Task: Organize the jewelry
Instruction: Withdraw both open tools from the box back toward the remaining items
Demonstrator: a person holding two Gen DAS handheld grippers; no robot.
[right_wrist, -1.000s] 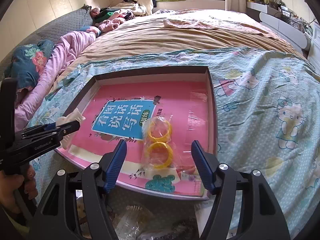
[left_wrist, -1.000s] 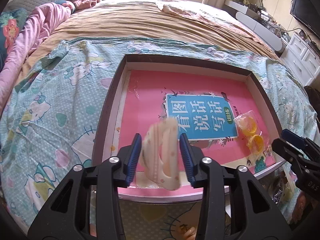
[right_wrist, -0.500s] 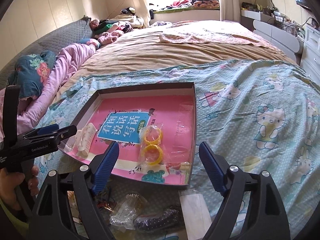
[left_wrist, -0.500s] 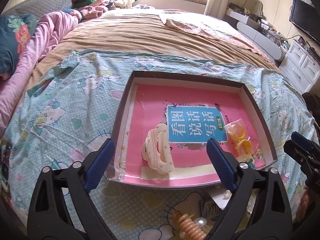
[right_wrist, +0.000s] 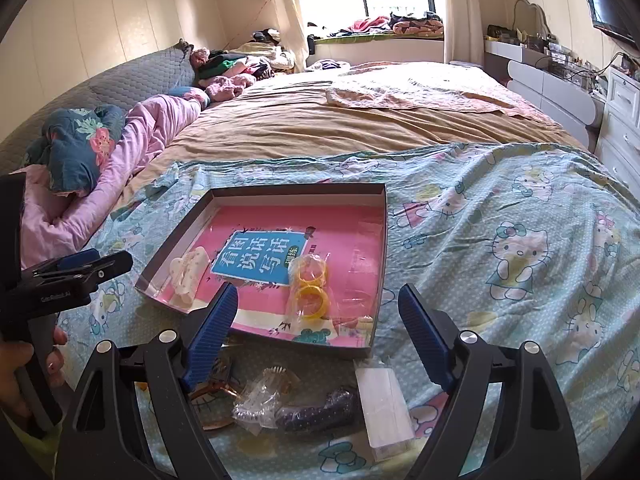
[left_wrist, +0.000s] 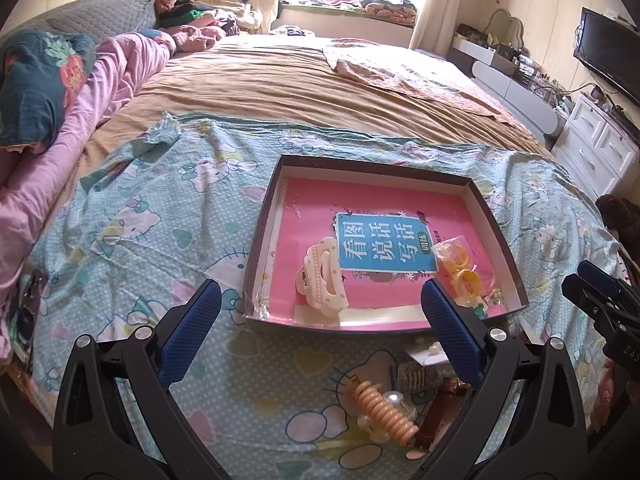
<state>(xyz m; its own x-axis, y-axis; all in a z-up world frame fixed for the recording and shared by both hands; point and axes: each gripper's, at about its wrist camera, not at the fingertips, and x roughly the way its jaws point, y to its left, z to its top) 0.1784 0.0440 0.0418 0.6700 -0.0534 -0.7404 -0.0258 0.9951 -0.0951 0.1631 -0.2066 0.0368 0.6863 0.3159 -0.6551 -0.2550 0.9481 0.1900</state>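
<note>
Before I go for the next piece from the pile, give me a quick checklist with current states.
1. Left gripper open, nothing between its jaws: ok.
2. Right gripper open, nothing held: ok.
3. Cream hair clip lying inside the box: ok.
4. Bagged yellow rings inside the box: ok.
5. Pile in front of the box not yet sorted: not ok.
6. Which piece in the pile lies free: cannot tell.

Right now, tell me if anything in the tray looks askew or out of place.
The hair claw lies on its side, skewed, at the tray's near-left corner. The bagged yellow rings lie loose over the book. Nothing is spilled or visibly damaged.
</note>
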